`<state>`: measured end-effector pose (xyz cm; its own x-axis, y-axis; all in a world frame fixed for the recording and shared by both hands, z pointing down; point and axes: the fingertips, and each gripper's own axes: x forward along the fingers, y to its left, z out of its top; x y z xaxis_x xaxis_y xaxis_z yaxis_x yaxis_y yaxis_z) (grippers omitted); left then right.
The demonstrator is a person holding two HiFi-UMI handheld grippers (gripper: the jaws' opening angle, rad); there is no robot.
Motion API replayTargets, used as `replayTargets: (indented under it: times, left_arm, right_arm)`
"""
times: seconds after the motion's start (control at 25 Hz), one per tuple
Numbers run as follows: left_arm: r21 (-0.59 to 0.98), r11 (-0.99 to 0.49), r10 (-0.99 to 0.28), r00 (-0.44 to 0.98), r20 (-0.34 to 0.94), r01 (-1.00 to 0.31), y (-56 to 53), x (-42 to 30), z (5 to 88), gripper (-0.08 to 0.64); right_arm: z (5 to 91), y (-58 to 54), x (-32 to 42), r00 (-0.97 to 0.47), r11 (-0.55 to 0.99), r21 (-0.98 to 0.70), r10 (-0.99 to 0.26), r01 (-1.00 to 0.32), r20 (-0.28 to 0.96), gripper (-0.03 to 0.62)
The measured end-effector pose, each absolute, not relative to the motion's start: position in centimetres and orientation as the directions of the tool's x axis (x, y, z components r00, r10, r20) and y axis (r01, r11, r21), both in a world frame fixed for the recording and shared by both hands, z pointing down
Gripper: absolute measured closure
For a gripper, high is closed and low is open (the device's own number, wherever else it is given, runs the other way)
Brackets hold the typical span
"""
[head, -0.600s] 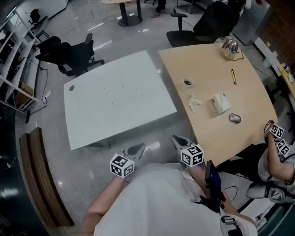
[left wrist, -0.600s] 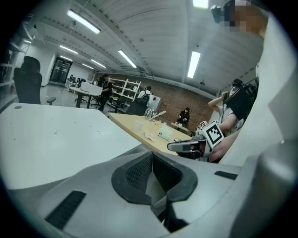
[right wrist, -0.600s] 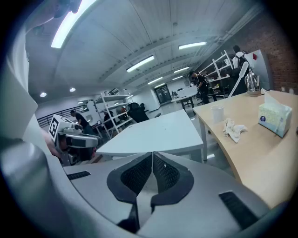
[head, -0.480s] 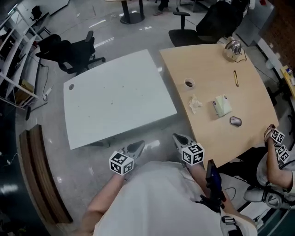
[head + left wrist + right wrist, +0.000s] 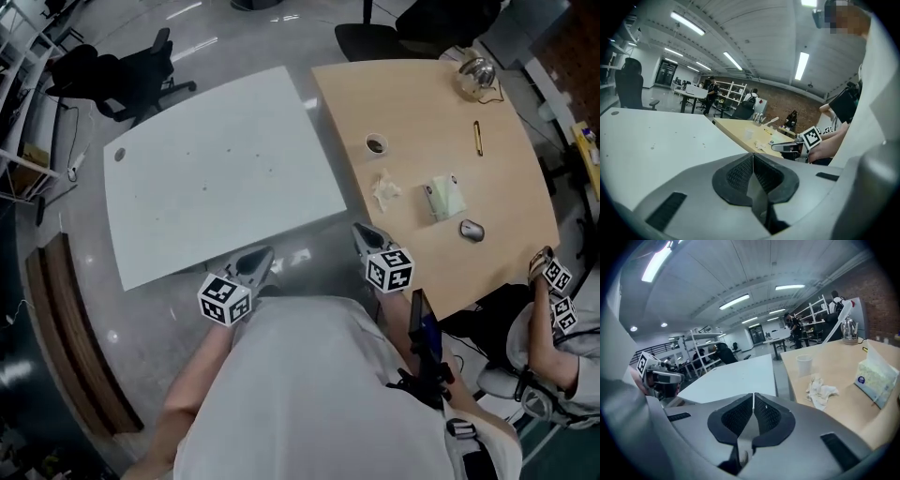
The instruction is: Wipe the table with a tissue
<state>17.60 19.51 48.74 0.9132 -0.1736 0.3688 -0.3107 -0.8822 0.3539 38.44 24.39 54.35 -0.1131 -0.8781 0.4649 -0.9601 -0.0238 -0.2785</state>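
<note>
Two handheld grippers are held low in front of a person in a white shirt, seen from above. Both sets of jaws are closed, pads pressed together with nothing between them. The left gripper hangs over the floor just off the near edge of a white table and touches nothing. The right gripper sits near the gap between the white table and a wooden table to its right, also touching nothing. A crumpled tissue lies on the wooden table, well apart from both grippers, a little beyond and to the right of the right gripper. A paper cup stands farther back from it. To the right of the crumpled tissue lies a pack of tissues, with a computer mouse nearer than the pack and a pen farther off. A black office chair stands beyond the white table's far left side. At the right edge, another person's arm holds more marker cubes by the wooden table.
</note>
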Motion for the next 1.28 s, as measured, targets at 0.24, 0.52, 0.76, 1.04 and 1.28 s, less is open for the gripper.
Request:
replayTargets:
  times: [0.24, 0.52, 0.76, 1.04, 1.28]
  left_arm:
    - [0.38, -0.893, -0.085, 0.92, 0.381, -0.24, 18.0, 19.1, 49.5, 0.552]
    - [0.392, -0.895, -0.051, 0.923, 0.381, -0.211, 15.4, 20.4, 49.4, 0.552]
    - [0.376, -0.885, -0.118, 0.912, 0.393, -0.276, 12.1, 19.5, 48.9, 0.552]
    - [0.37, -0.872, -0.155, 0.898, 0.412, -0.321, 11.0, 18.5, 48.5, 0.552]
    - [0.361, -0.863, -0.193, 0.891, 0.411, -0.353, 11.6, 17.4, 48.2, 0.552]
  right_arm:
    - [56.1, 23.3, 44.8, 0.065, -0.204, -0.205, -0.843, -0.957, 0.534, 0.572]
    - [58.7, 21.9, 52.1, 0.232, -0.381, -0.123, -0.756, -0.916, 0.612, 0.572]
    - [61.4, 19.5, 54.0, 0.307, -0.387, 0.046, -0.646, -0.921, 0.699, 0.426]
    - [64.2, 19.0, 54.0, 0.36, -0.311, 0.221, -0.52, -0.925, 0.775, 0.422]
    - [64.1, 19.8, 55.8, 0.325, -0.42, 0.074, -0.567, -0.905, 0.757, 0.486]
